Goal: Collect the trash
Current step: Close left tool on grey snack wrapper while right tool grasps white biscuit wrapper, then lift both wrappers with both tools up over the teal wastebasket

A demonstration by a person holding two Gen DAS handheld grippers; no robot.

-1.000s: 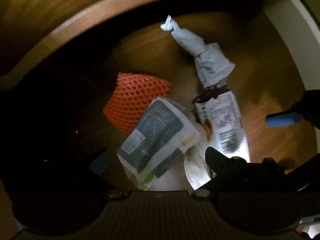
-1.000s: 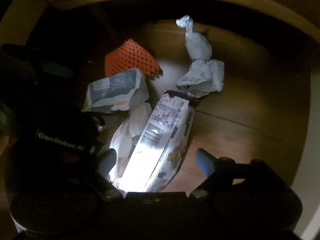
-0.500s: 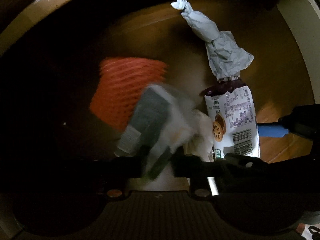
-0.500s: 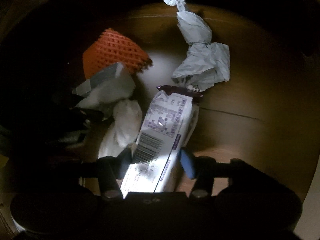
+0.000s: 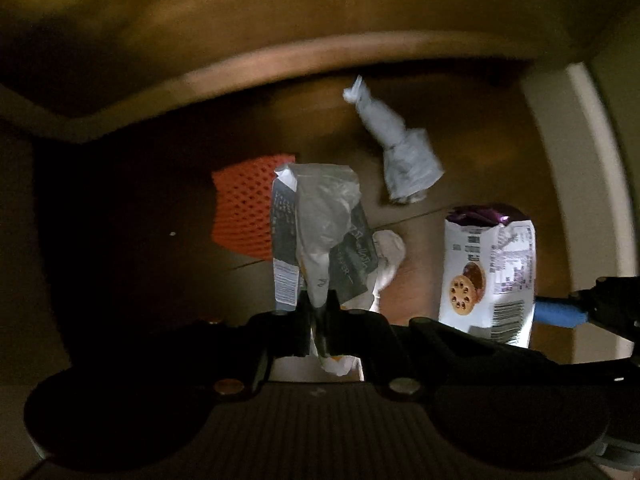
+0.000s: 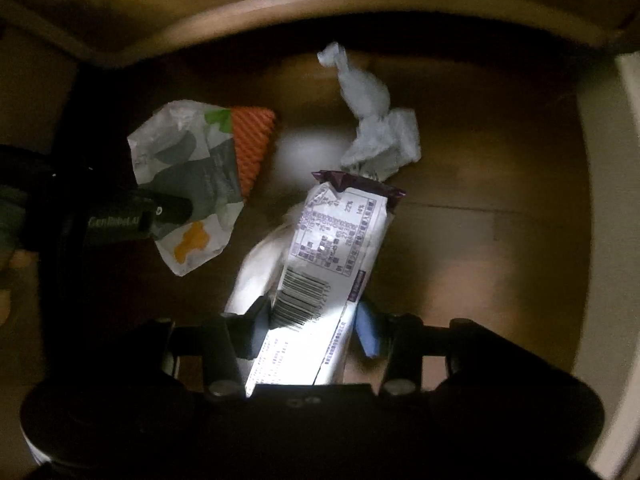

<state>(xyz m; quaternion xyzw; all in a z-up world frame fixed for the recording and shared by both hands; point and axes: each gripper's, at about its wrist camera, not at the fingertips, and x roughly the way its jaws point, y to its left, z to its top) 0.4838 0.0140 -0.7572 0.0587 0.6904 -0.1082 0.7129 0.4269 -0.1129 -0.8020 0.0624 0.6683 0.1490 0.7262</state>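
While shadow hides the floor (image 5: 120, 240), both wrappers' lower ends run off-frame.

— What is the left gripper (image 5: 318, 312) doing?
— It is pointing straight down, its jaws pinching tight on a wrapper (image 5: 320, 236), which is hanging out past the fingertips.
— And the right gripper (image 6: 316, 328)?
— It is pointing steeply down too. Its jaws are closing, a dark finger (image 6: 256, 320) and a blue-padded one on either side of a packet (image 6: 320, 264), pressing on its barcode end.
— Is either showing in the other's view?
— Yes. The right one's blue tip is poking in at the edge of the left view, and the left one's dark body is reaching in at the side of the right view.
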